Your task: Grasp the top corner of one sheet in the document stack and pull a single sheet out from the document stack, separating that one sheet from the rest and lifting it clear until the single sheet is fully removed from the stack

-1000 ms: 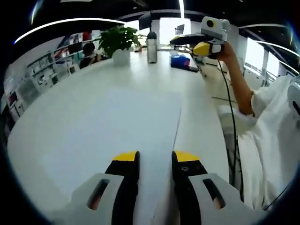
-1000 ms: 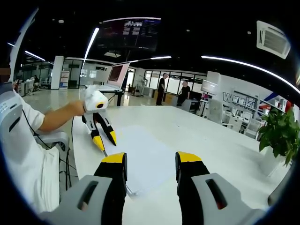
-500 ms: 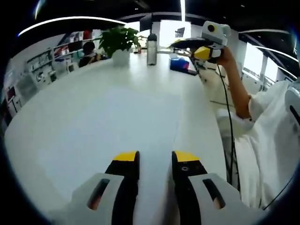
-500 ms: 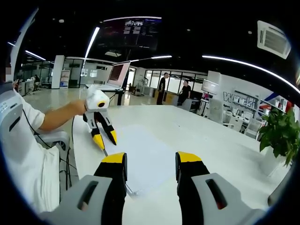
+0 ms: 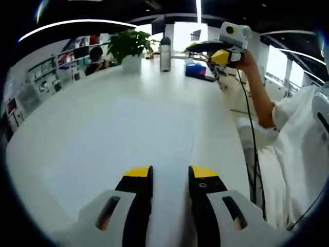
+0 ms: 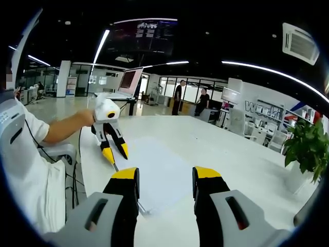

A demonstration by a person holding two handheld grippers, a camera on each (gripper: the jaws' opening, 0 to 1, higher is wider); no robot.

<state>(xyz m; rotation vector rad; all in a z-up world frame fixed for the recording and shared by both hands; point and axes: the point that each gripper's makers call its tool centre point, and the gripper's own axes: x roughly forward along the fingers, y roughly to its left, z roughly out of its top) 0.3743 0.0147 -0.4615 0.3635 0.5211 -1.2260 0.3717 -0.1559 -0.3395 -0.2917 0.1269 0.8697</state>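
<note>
While both tongs hang above the white table (image 6: 247,154), the right gripper (image 6: 165,177) stands open and empty over the near corner of the document stack (image 6: 157,172). Slightly farther, the left gripper (image 6: 114,153), jaws parted and empty, points down at the stack's edge. Beyond, a potted plant (image 5: 128,47) and bottle (image 5: 165,52) stand at the table's far end.

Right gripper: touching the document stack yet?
Apart. In the left gripper view the right gripper is held up in the air, well above the table, with the document stack lying flat far below it.
</note>
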